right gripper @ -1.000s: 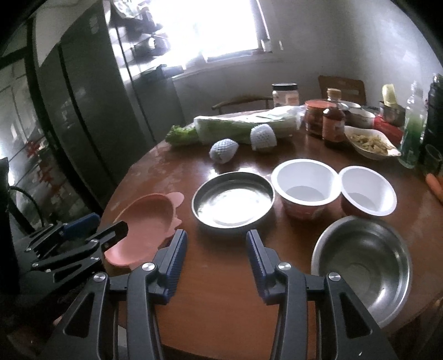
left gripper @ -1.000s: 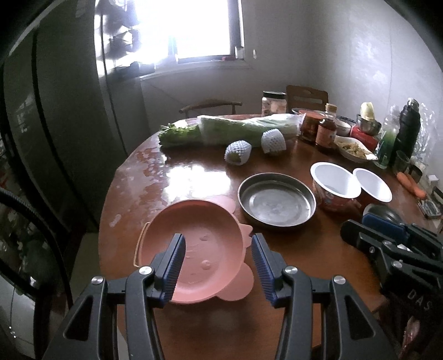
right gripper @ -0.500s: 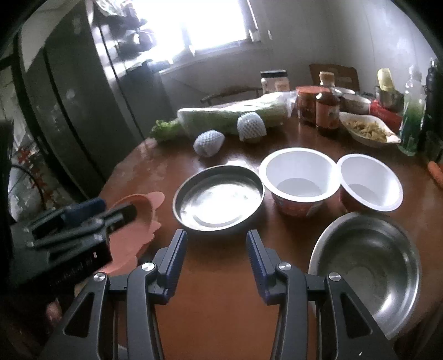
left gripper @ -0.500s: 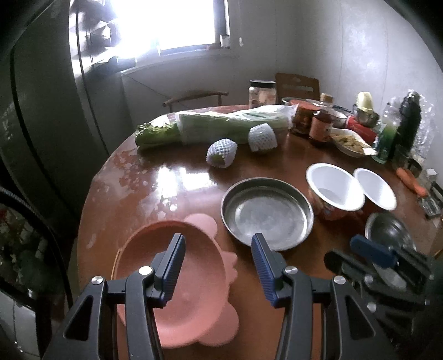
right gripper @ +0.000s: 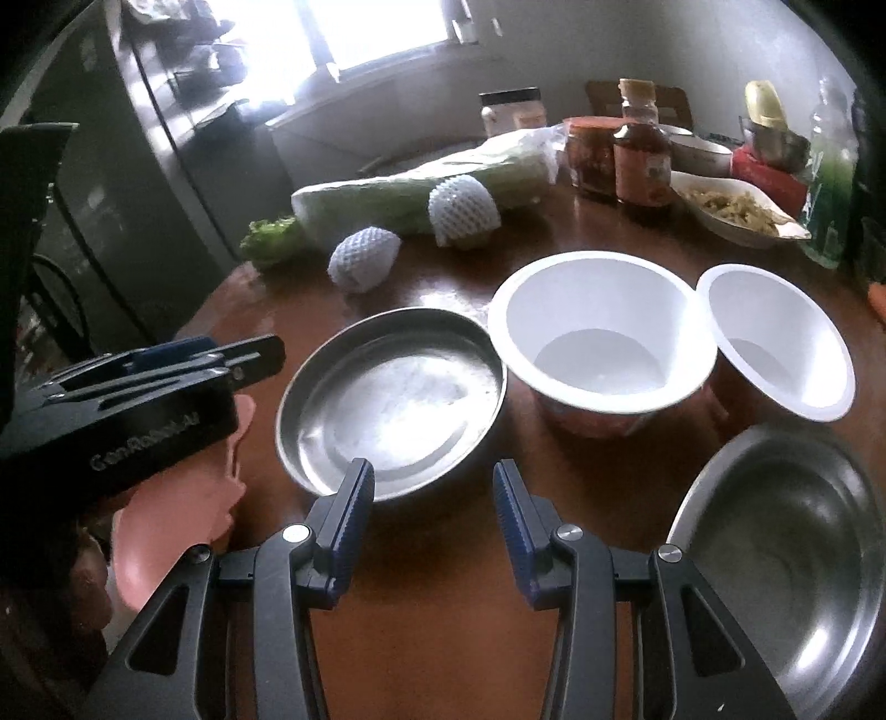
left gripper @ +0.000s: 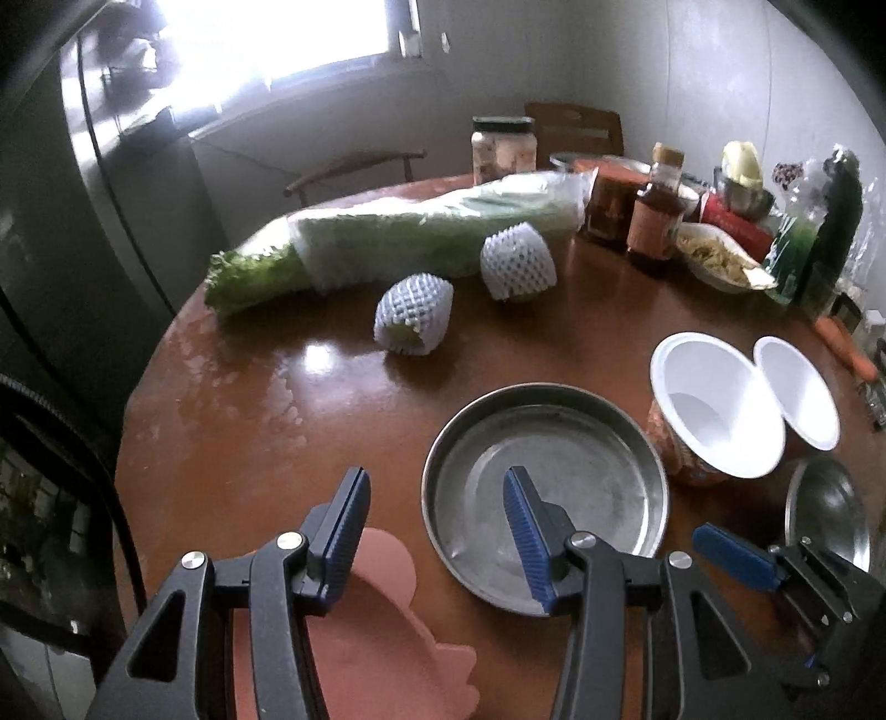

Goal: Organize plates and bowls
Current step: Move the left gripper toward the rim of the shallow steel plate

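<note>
The left gripper (left gripper: 434,529) holds its fingers (left gripper: 348,523) apart with nothing between them. A second ago they framed the pink plate (left gripper: 382,631); now the plate lies under and behind the left finger at the near edge, and the right finger hangs over the steel plate (left gripper: 545,487). The right gripper (right gripper: 432,518) is also open and empty. It has come closer to the steel plate (right gripper: 393,399), whose near rim now sits just past its left finger (right gripper: 351,518).

The bench (left gripper: 249,421) is a round brown table with a glossy top. Behind it are a bright window (left gripper: 299,39), a dark fridge (left gripper: 66,183) on the left and a pale wall.

Just right of the steel plate stand two white bowls (right gripper: 601,327), rims touching, and a steel bowl (right gripper: 781,559) lies nearer, to the right gripper's right. Further back are a wrapped cabbage (left gripper: 421,232), two fruits in foam net (left gripper: 412,315), jars and a sauce bottle (left gripper: 656,213), and a dish of food (right gripper: 736,213). In the right wrist view the left gripper (right gripper: 183,365) covers part of the pink plate (right gripper: 171,515).
</note>
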Tool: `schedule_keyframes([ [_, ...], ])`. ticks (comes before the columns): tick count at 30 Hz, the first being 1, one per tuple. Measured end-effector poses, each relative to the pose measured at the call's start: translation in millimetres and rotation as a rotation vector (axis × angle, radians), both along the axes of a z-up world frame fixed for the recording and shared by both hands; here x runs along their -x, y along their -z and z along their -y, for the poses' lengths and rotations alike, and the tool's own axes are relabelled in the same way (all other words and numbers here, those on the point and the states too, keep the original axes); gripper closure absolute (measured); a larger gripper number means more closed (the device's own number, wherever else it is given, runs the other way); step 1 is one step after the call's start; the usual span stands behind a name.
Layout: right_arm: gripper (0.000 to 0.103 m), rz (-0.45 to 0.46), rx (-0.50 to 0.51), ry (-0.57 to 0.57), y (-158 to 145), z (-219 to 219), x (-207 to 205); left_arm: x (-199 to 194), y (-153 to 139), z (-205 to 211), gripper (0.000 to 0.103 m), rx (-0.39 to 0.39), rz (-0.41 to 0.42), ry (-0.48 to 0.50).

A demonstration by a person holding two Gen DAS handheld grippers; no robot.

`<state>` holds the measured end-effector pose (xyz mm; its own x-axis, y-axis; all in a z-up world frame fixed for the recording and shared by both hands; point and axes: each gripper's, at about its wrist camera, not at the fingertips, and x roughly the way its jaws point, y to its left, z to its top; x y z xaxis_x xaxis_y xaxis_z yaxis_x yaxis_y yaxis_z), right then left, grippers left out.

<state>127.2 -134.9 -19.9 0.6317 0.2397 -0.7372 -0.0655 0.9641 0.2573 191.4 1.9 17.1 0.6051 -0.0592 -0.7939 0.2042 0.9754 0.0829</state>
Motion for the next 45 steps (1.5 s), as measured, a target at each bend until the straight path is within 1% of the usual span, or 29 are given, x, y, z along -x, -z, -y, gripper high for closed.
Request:
schedule_keyframes([
  [6, 0.057, -0.034, 0.011, -0.003, 9.5, -4.0, -14.3, -20.7, 15.3, -1.3, 0.052, 0.014, -0.052, -0.014],
  [9, 0.057, -0.062, 0.013, -0.001, 13.7, -4.7, -20.4, -27.2, 21.7, 0.5, 0.052, -0.013, -0.064, -0.018],
  [13, 0.057, -0.076, 0.014, 0.004, 16.3, -4.4, -26.3, -33.0, 26.7, 3.0, 0.053, -0.032, -0.073, -0.021],
  [16, 0.057, -0.089, 0.016, 0.008, 18.8, -4.2, -29.7, -33.7, 29.5, 7.3, 0.053, -0.05, -0.075, -0.012],
  [18, 0.057, -0.091, 0.013, 0.004, 19.7, -4.6, -30.6, -34.8, 32.7, 11.1, 0.053, -0.049, -0.093, 0.006],
  [19, 0.057, -0.09, 0.015, 0.001, 19.9, -5.3, -31.0, -35.6, 34.2, 11.8, 0.053, -0.043, -0.104, 0.01],
  [22, 0.056, -0.081, 0.029, -0.016, 19.5, -9.2, -29.4, -35.2, 37.9, 14.9, 0.063, -0.034, -0.125, 0.033],
  [25, 0.057, -0.059, 0.059, -0.033, 18.4, -13.3, -24.0, -30.9, 38.6, 18.2, 0.066, -0.067, -0.115, 0.041],
  [27, 0.057, -0.051, 0.073, -0.032, 17.7, -13.9, -20.6, -26.8, 38.4, 20.6, 0.066, -0.074, -0.119, 0.052],
  [29, 0.057, -0.049, 0.08, -0.026, 17.1, -13.2, -16.8, -22.7, 37.0, 22.4, 0.066, -0.069, -0.122, 0.061],
  [38, 0.057, -0.035, 0.077, -0.025, 7.2, -10.5, 9.5, 12.8, 22.3, 26.4, 0.066, -0.082, -0.072, 0.081],
  [45, 0.057, -0.019, 0.083, -0.036, -0.9, -13.7, 36.2, 41.6, 11.3, 21.5, 0.066, -0.068, -0.044, 0.07],
])
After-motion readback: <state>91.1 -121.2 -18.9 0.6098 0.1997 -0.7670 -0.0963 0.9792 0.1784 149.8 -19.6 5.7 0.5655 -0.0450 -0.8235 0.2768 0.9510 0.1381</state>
